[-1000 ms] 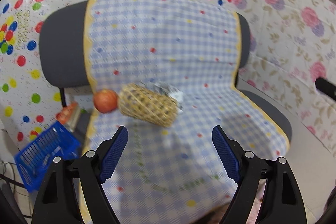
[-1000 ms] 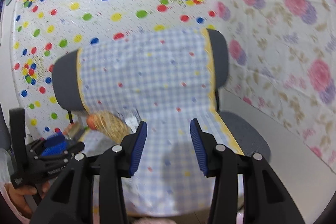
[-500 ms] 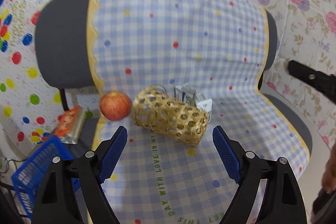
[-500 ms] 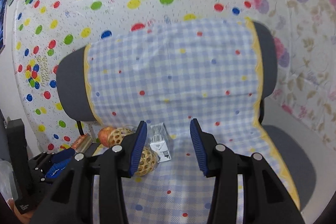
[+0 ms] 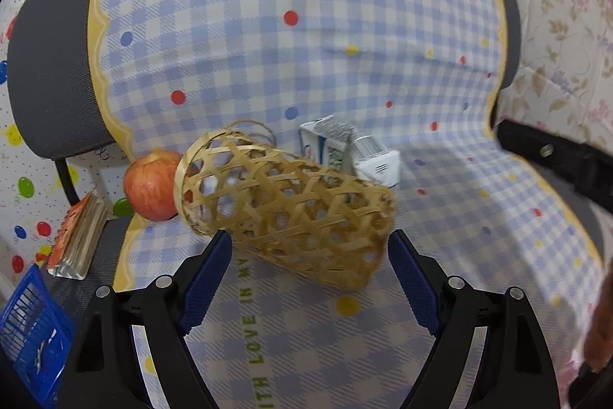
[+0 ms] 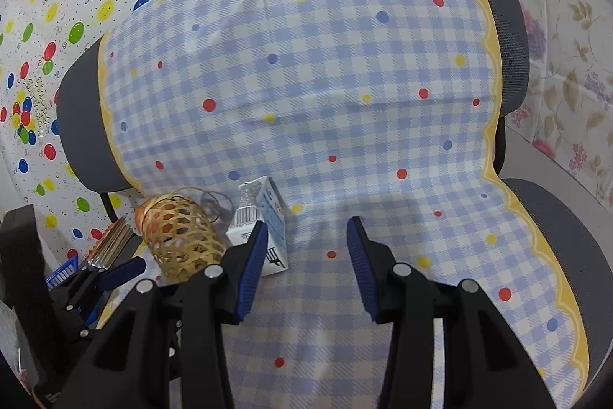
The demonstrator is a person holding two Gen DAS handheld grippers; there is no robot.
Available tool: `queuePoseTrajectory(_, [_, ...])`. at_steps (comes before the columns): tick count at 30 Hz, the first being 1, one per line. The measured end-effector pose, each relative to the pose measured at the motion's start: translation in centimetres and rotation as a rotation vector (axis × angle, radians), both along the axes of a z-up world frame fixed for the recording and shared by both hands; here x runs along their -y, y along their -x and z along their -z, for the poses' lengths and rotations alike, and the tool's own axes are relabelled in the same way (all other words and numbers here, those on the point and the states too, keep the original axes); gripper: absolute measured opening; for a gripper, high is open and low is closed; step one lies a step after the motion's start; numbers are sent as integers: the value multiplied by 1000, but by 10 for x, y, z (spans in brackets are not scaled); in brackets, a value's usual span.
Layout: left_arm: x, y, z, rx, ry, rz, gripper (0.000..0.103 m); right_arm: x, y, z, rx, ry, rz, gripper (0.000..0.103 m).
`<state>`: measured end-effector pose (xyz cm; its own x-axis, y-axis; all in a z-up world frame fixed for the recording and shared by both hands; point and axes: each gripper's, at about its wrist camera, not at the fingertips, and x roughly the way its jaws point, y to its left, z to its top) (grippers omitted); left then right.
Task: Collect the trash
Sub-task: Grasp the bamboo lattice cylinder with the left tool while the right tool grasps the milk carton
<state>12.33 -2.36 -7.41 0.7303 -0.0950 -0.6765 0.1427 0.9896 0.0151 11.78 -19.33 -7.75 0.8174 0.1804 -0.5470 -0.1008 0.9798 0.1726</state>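
Off beyond the left gripper's [image 5: 309,248] left finger sits an apple [image 5: 149,184], touching the mouth of a woven basket [image 5: 285,207] lying on its side dead ahead between wide-spread, empty jaws, likely lined up to be steadied. Just behind the basket rests the crumpled carton [image 5: 350,154], the trash. The right gripper [image 6: 306,244], jaws also apart and empty, has the carton [image 6: 260,225] at its left fingertip. Compared with half a second earlier, both grippers have closed in.
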Motion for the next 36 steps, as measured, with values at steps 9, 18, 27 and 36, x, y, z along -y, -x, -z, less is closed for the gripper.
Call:
queuePoseTrajectory(9, [-69,15,-3,-38,51,-198,77,-12,-6,9,-24,-3,-42,43])
queuePoseTrajectory(18, [-86,21,-16,-5,133,-186,88,-43,-29,26,-79,42,-99,50])
queuePoseTrajectory(27, [-82,-13,-12,-20,132,-215,88,-55,-56,37,-103,74,-123,51])
queuePoseTrajectory(36, [-74,-36,-2,-74,127,-243,88,-76,-82,50,-142,139,-142,55])
